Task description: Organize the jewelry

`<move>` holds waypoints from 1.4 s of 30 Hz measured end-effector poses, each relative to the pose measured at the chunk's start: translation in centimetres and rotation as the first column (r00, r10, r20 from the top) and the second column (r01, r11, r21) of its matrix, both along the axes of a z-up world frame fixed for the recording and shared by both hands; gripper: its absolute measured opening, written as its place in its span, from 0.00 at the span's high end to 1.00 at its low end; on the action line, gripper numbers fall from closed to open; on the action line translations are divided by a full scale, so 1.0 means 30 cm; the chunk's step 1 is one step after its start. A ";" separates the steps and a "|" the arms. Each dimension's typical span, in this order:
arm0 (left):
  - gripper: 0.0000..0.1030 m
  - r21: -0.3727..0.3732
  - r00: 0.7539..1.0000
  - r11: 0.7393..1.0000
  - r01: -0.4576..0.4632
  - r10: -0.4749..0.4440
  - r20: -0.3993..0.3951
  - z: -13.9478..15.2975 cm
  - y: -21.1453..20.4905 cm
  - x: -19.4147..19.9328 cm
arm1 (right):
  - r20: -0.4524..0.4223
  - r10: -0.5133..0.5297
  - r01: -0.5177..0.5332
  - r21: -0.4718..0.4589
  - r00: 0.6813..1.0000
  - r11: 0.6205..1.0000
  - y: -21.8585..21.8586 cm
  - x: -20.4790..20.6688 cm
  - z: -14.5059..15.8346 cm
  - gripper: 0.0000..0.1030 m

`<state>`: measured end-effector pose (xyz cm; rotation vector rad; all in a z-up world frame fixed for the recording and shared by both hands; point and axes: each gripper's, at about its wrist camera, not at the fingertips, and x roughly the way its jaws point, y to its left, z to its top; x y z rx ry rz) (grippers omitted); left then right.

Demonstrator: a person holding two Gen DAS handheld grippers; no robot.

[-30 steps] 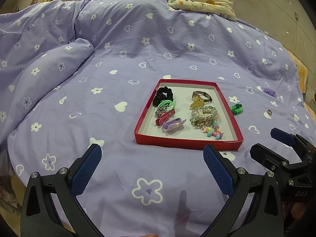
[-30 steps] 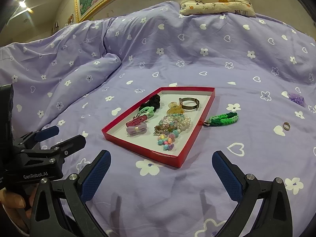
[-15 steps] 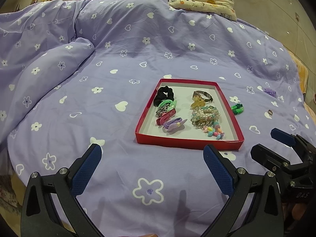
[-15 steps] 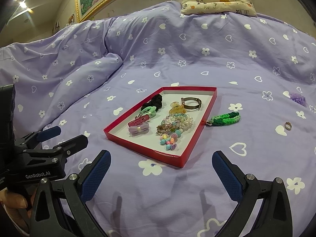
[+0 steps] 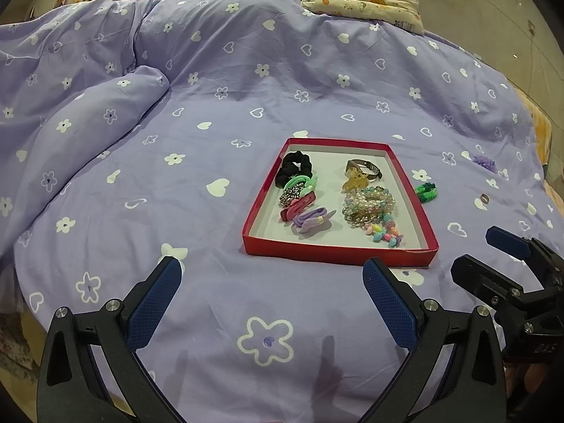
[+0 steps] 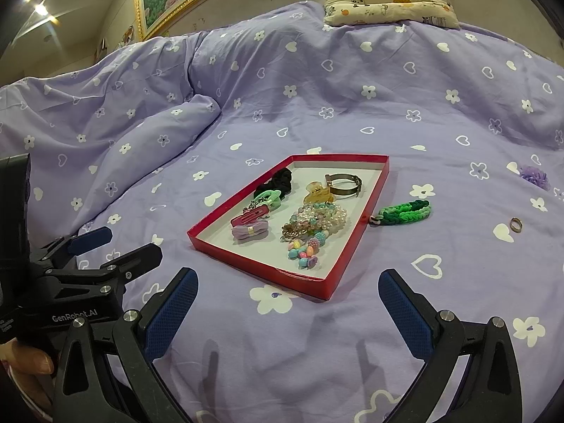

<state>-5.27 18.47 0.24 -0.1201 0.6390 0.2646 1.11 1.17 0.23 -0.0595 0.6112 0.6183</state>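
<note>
A shallow red tray [image 5: 338, 255] sits flat on the purple duvet [image 5: 218, 112], roughly in the middle of the bed. Its low rim closes it on all four sides. Inside, down one side, lie a black scrunchie [image 5: 293, 167], a green clip [image 5: 303, 182], a pink clip [image 5: 299, 206] and a lilac bow [image 5: 313, 221]. Down the other side are a metal bangle [image 5: 365, 168], an amber claw clip [image 5: 356, 182], a heap of pearl bracelets [image 5: 370, 204] and a string of pastel beads [image 5: 386, 236] that ends close to the near wall.

Three pieces lie outside on the cover. A green braided band [image 6: 407, 213] rests just beside the tray's right wall; whether it touches I cannot tell. A small ring [image 6: 515, 225] lies further right, well apart, and a purple flower piece [image 6: 535, 177] lies beyond it toward the bed's edge.

The left gripper [image 5: 271, 290] hangs over bare duvet short of the tray's near wall, its jaws spread wide and holding nothing. The right gripper [image 6: 287, 298] is likewise spread and empty, its span facing the tray's near corner. Open cover stretches between its right finger [image 6: 405, 313] and the ring. A bulky fold of duvet [image 6: 116, 141] rises to the left, and a patterned pillow [image 6: 391, 0] lies at the far end.
</note>
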 end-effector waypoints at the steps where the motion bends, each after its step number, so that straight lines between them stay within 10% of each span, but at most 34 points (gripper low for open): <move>1: 0.00 0.001 1.000 1.000 0.000 0.000 0.000 0.000 0.000 0.000 | 0.000 0.001 -0.001 0.001 1.000 1.000 0.000 0.000 0.000 0.00; 42: 0.00 0.009 1.000 1.000 -0.027 0.027 -0.011 -0.023 0.021 -0.004 | -0.002 0.019 -0.019 0.010 1.000 1.000 0.012 -0.001 0.011 0.00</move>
